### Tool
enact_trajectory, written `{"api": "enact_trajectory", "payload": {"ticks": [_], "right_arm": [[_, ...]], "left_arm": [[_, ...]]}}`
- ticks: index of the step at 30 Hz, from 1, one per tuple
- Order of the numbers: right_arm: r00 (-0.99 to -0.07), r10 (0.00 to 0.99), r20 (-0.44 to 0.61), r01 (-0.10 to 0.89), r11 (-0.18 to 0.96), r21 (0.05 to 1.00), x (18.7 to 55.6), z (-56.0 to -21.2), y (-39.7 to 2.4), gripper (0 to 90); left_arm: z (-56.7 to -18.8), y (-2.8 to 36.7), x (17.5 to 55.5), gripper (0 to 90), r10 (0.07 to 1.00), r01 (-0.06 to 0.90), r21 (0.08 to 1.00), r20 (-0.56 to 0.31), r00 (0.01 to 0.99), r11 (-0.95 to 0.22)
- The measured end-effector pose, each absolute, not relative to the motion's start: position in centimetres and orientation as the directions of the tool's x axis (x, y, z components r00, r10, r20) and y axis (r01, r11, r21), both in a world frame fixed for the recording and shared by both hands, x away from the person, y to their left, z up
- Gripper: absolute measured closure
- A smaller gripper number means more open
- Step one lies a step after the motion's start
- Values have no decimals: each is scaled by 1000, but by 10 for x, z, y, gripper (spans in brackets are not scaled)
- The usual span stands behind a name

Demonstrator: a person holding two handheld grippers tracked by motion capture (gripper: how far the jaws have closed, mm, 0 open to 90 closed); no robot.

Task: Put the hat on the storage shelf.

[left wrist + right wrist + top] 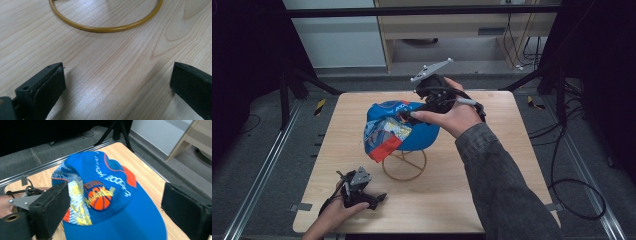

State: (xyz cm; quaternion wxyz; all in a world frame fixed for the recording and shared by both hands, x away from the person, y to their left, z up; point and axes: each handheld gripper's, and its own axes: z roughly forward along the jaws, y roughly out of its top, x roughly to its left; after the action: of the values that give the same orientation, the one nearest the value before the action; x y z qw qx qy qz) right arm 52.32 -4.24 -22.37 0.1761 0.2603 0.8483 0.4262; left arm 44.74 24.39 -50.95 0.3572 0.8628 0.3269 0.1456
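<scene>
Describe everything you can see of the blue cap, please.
The blue cap looks like soft fabric, with an orange-edged brim, white lettering and an orange basketball emblem. It sits draped on a gold wire stand near the table's middle. The right gripper, jaws open, hovers at its crown; no pad presses it.

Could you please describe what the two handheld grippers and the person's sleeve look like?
Both the left gripper and the right gripper are black, each topped by a grey three-cornered plate and trailing a dark cable. Their jaws are blocky with black pads. The right forearm wears a grey sleeve.
</scene>
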Motion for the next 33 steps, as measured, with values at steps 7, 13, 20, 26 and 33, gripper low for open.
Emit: {"api": "enact_trajectory", "payload": {"ticks": [7, 13, 20, 26, 33], "right_arm": [[-789, 609, -81, 272, 465, 843, 517, -216, -67, 54], [-772, 628, -100, 261, 456, 851, 508, -215, -87, 57], [-756, 649, -85, 276, 434, 857, 503, -223, -109, 61], [-744, 666, -61, 295, 409, 863, 498, -232, -126, 61], [-717, 695, -55, 313, 392, 865, 490, -239, -150, 59]], "left_arm": [[-509, 244, 447, 0, 668, 460, 711, 17, 744, -531], [-509, 244, 447, 0, 668, 461, 711, 17, 744, -531], [-509, 244, 447, 0, 668, 461, 710, 17, 744, -532], [-510, 244, 447, 0, 669, 462, 712, 16, 743, -529], [-510, 243, 447, 0, 670, 462, 712, 16, 742, -529]]}}
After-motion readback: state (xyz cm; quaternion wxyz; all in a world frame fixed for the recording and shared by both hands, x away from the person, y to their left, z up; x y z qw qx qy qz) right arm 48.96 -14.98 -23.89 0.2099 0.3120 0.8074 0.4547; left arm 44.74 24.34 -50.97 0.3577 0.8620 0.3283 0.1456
